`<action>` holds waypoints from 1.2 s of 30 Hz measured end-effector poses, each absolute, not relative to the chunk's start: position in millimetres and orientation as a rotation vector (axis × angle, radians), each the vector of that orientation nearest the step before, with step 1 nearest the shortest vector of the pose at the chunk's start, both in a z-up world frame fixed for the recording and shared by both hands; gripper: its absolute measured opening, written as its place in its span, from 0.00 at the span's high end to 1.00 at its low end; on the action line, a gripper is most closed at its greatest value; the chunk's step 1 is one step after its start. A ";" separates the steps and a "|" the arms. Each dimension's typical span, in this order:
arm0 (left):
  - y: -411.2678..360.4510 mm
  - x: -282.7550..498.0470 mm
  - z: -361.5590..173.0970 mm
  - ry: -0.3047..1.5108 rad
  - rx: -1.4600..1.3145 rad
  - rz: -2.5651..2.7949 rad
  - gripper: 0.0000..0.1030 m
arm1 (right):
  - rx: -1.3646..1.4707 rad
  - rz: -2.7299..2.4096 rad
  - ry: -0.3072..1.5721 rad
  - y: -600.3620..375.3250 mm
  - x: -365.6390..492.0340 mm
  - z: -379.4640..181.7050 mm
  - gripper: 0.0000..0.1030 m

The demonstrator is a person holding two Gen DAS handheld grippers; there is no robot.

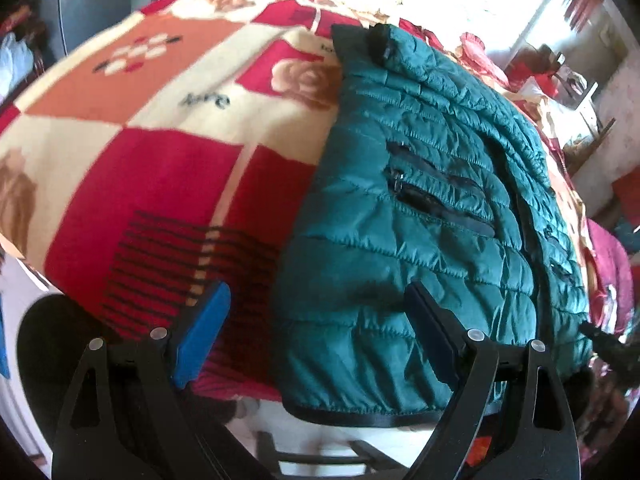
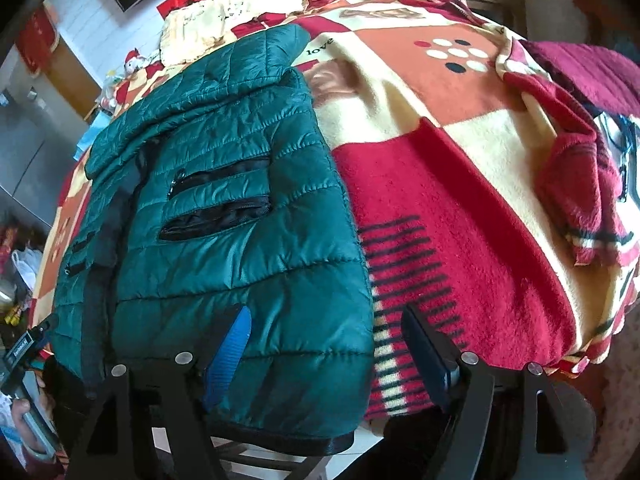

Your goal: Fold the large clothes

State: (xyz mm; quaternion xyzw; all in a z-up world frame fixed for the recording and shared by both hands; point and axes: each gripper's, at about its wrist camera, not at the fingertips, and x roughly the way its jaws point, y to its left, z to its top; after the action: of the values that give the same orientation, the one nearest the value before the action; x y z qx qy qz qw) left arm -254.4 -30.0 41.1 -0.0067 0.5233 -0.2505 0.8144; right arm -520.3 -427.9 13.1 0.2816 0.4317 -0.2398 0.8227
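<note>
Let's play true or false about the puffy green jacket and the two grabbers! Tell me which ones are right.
1. The green jacket lies on a checked blanket. True.
2. The jacket is blue with stripes. False: it is plain dark green, quilted.
3. The left gripper is clamped on the jacket. False: its jaws stand open, gripping nothing.
4. The jacket's pocket zip is open. True.
5. The right gripper is open. True.
</note>
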 end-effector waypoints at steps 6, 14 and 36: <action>-27.2 -252.3 36.5 1.135 -0.037 -0.534 0.14 | 0.623 -0.455 0.928 -426.5 -513.6 5.9 0.27; -43.0 -263.7 29.4 1.171 -0.012 -0.622 0.14 | 0.655 -0.341 0.907 -414.9 -507.5 6.8 0.27; -54.5 -266.2 26.9 1.149 0.058 -0.580 0.13 | 0.610 -0.228 0.970 -433.1 -492.5 6.5 0.53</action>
State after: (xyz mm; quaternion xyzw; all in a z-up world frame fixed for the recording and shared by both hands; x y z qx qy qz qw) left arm -266.2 -54.5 26.9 0.0271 0.5355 -0.2702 0.7997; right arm -492.5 -433.1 6.5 0.2878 0.4580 -0.1076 0.8342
